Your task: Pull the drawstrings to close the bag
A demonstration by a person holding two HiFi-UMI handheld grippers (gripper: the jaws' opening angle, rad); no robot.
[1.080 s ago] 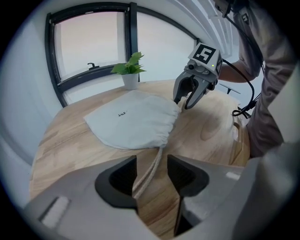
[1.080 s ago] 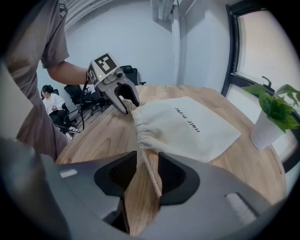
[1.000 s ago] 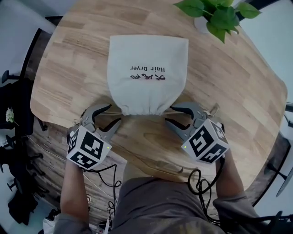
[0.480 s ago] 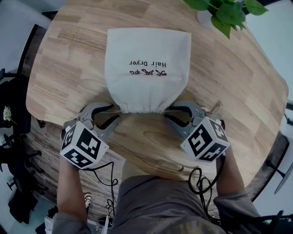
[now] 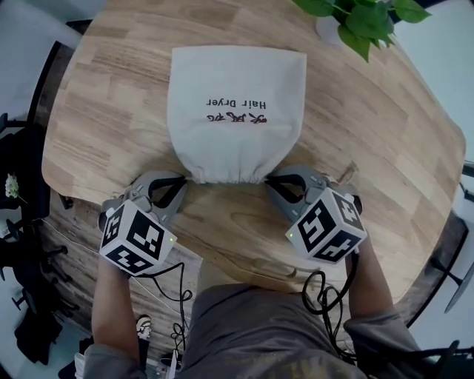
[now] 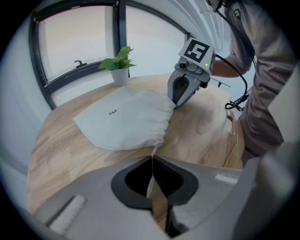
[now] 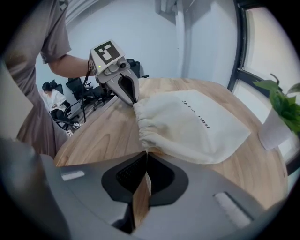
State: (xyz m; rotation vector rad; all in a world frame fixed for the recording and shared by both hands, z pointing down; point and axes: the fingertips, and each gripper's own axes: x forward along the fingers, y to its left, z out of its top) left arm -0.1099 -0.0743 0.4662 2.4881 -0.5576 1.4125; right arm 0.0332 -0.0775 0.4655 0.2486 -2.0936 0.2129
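A cream cloth bag printed "Hair Dryer" lies flat on the round wooden table, its gathered mouth toward me. My left gripper sits at the mouth's left corner, and in the left gripper view its jaws are shut on the thin drawstring. At the right corner, my right gripper has just been closing. In the right gripper view its jaws meet on the other drawstring, which runs between them. The bag's mouth is puckered.
A potted green plant stands at the table's far right edge. The near table edge runs just below both grippers, with cables and my body behind it. Dark chairs stand off the table's left side.
Both grippers' jaws stood open a second ago and now meet at the bag's mouth corners. The hands have hardly shifted, and the bag lies where it was.
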